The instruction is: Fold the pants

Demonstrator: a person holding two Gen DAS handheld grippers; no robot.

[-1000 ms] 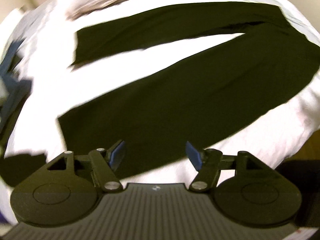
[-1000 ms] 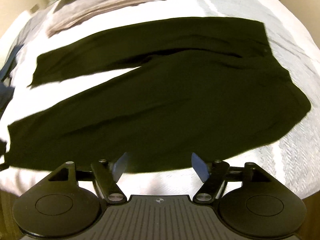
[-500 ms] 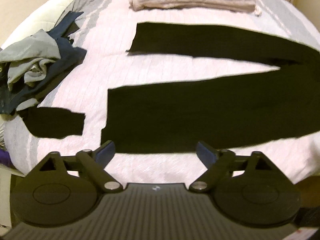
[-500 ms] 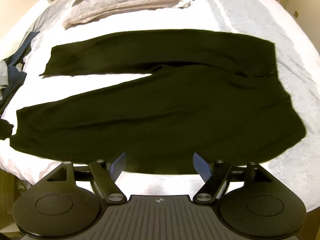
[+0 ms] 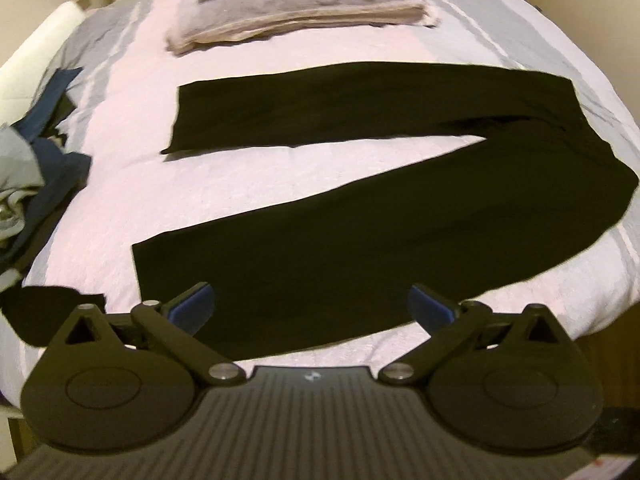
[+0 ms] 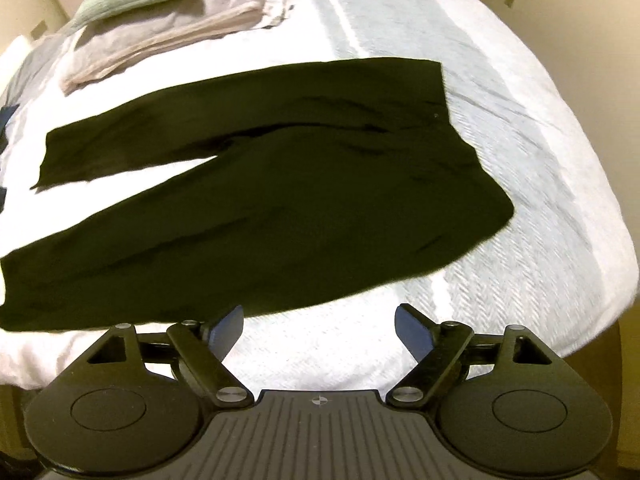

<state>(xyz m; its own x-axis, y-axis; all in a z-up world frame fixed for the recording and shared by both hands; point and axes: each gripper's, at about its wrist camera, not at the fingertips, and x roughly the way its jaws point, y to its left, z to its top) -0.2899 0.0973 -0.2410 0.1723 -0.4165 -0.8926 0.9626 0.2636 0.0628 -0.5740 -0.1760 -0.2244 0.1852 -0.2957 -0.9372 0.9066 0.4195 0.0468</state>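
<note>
Black pants (image 5: 360,232) lie flat on a pale bedspread (image 5: 224,184), legs spread in a V toward the left, waist at the right. In the right wrist view the same pants (image 6: 280,200) stretch from the left edge to the waistband at the right. My left gripper (image 5: 312,308) hovers open above the near leg, close to its cuff, with nothing between the blue pads. Beyond my right gripper (image 6: 319,326), also open and empty, lies the near edge of the seat part; under it is bare bedspread (image 6: 500,280).
Folded grey and beige blankets with a green pillow (image 5: 296,4) sit at the head of the bed. A heap of blue and grey clothes (image 5: 28,184) lies at the left, and another black piece (image 5: 44,312) at the near left edge. The bed edge drops off at the right.
Both views have swung: the left gripper turned right and moved over the near leg, and its jaws now stand wider. The right gripper shifted right toward the waist end. The pants have not moved.
</note>
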